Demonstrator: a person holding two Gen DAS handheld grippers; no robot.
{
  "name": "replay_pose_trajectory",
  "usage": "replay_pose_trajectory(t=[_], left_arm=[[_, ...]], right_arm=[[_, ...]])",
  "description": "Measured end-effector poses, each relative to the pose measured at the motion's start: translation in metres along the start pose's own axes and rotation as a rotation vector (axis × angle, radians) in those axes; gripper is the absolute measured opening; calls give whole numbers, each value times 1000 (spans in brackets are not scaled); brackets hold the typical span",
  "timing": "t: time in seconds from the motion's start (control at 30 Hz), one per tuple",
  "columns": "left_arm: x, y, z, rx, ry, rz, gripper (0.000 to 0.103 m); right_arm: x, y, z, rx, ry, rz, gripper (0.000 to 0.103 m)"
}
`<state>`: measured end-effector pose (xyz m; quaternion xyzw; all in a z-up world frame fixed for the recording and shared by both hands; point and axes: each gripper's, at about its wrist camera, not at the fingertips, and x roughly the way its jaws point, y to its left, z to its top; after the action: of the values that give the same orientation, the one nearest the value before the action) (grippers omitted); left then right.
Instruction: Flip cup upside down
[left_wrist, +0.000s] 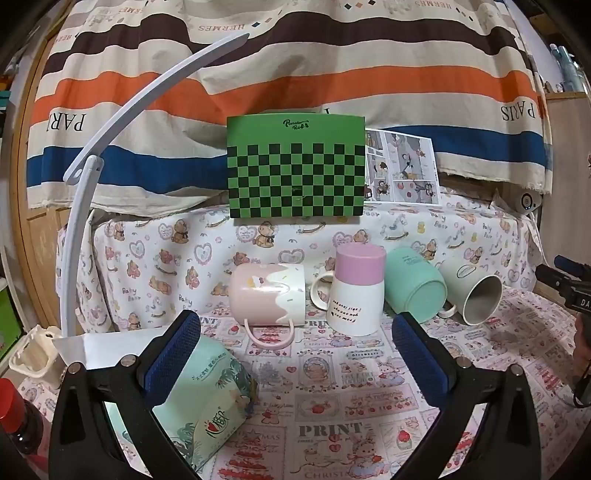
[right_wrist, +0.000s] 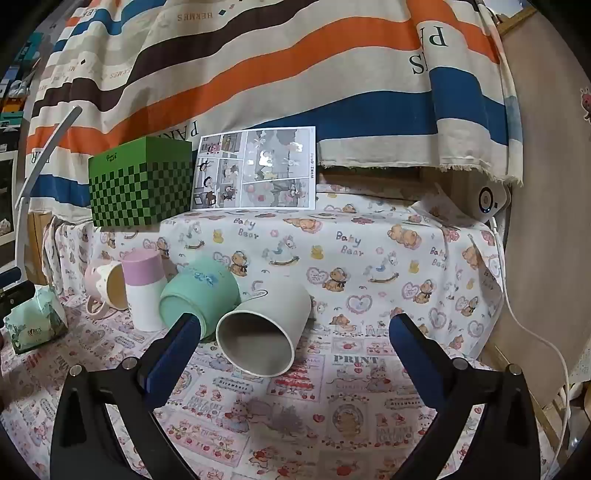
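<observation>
Four cups sit in a row on the printed cloth. A pink-and-white mug lies on its side, handle toward me. A pink-and-white cup stands upside down. A teal mug lies on its side. A pale grey-green cup lies on its side, mouth toward me; it also shows in the right wrist view. My left gripper is open and empty, in front of the pink mug. My right gripper is open and empty, just short of the grey-green cup's mouth.
A tissue pack lies by my left finger. A green checkered box and a comic sheet stand on the raised shelf behind. A white lamp arm rises at left. A red-capped bottle stands lower left.
</observation>
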<state>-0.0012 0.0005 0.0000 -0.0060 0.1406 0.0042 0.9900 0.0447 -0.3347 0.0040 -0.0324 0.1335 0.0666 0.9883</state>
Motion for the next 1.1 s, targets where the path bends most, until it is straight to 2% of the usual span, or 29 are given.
replay_pose_trajectory(t=[0.13, 1.1], left_arm=[[-2, -3, 0, 29, 5, 5, 103], [1, -5, 0, 24, 19, 6, 103]], right_arm=[[0, 0, 0, -4, 1, -6, 103], [1, -2, -1, 10, 6, -14, 103]])
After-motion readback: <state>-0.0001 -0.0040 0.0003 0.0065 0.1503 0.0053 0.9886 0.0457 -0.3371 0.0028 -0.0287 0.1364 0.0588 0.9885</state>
